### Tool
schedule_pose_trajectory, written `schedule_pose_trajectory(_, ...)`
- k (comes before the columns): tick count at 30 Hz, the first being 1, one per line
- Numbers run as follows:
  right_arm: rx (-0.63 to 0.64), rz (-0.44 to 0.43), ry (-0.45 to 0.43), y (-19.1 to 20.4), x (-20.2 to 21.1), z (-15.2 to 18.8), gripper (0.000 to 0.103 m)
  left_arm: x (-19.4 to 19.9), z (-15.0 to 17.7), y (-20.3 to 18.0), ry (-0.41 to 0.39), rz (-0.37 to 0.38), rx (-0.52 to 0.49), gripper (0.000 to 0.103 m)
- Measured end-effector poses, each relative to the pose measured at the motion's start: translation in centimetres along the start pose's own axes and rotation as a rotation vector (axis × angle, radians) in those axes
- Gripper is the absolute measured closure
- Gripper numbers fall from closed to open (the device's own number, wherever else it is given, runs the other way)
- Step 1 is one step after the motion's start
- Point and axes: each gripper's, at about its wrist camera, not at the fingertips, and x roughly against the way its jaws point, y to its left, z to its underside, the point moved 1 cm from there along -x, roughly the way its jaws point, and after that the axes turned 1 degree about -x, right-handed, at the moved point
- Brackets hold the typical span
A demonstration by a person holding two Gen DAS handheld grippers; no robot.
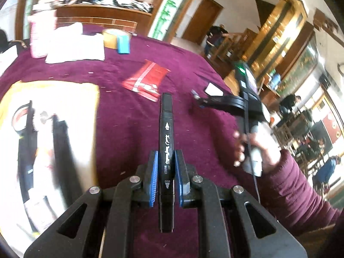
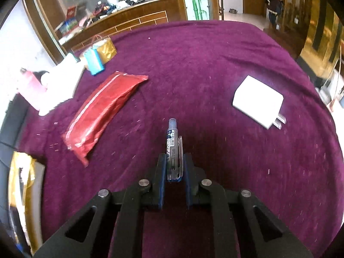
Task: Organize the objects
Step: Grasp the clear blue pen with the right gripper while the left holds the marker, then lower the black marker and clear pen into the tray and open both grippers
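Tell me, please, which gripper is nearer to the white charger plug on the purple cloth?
Right. The right gripper, shut on a clear pen, hovers just left of the charger plug. The left gripper, holding a black marker, sits farther off, beyond the right one.

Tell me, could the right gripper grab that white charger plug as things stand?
Probably not yet: the right gripper is shut on a clear pen. The white charger plug lies unobstructed on the purple tablecloth.

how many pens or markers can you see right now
2. A black art marker is clamped between the left gripper's fingers; a clear pen sits between the right gripper's fingers. More may lie in the blurred box at left.
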Motion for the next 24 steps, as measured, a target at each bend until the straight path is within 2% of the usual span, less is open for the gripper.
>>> schedule_pose_trajectory(7, -0.031, -0.161, -0.007, 1.9, 4.1, 2.5, 0.09, 4.7, 2.2, 4.8, -0.073, -0.078, 0.118, 0.091)
schedule_pose_trajectory(13, 0.004, -0.326, 0.003, 6.7, 7.7, 4.9, 0.09, 8.5, 4.6, 9.7, -0.128, -0.199, 0.233, 0.09)
schedule_pose_trajectory(15, 0.034, -0.378, 0.017, 8.9, 8.5, 5.9, 0.09, 9.2, 5.2, 10.9, -0.138, -0.235, 0.259, 0.09)
schedule_pose_trajectory(18, 0.082, -0.444, 0.051, 12.4, 9.3, 7.6, 0.09, 9.7, 5.9, 12.6, -0.141, -0.246, 0.3, 0.09)
schedule_pose_trajectory(24, 0.149, -0.518, 0.135, 18.0, 8.3, 10.4, 0.089, 8.9, 5.1, 14.3, -0.112, -0.298, 0.289, 0.09)
